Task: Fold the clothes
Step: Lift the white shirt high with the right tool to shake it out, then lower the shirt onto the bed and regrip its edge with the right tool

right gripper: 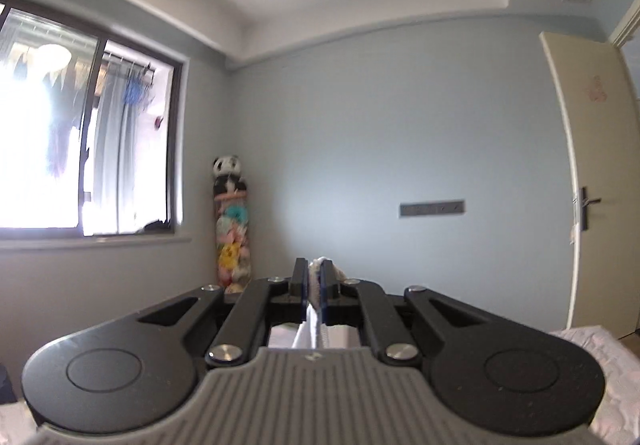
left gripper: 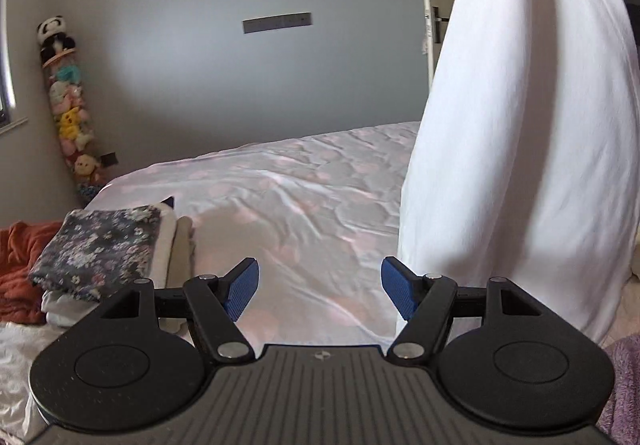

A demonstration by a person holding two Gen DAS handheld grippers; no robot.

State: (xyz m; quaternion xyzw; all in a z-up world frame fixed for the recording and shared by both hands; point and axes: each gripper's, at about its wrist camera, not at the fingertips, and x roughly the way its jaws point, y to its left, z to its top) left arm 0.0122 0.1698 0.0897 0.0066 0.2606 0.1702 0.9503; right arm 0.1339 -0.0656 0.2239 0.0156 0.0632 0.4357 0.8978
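Note:
A white garment [left gripper: 520, 149] hangs down in a long drape on the right of the left wrist view, its lower end reaching the bed [left gripper: 312, 181]. My left gripper [left gripper: 318, 291] is open just left of that drape, blue pads spread wide with nothing between them. In the right wrist view my right gripper [right gripper: 315, 285] is held high and shut on a bunched edge of the white garment [right gripper: 320, 265], which pokes out past the fingertips and runs back between the fingers. The rest of the cloth is hidden below that view.
A stack of folded clothes topped by a dark floral piece [left gripper: 100, 245] sits at the bed's left edge, with an orange cloth [left gripper: 20, 265] beside it. A tall tube of plush toys [left gripper: 68, 105] stands in the corner. A purple cloth [left gripper: 624, 373] lies at the right. A door [right gripper: 580, 181] stands at the far right.

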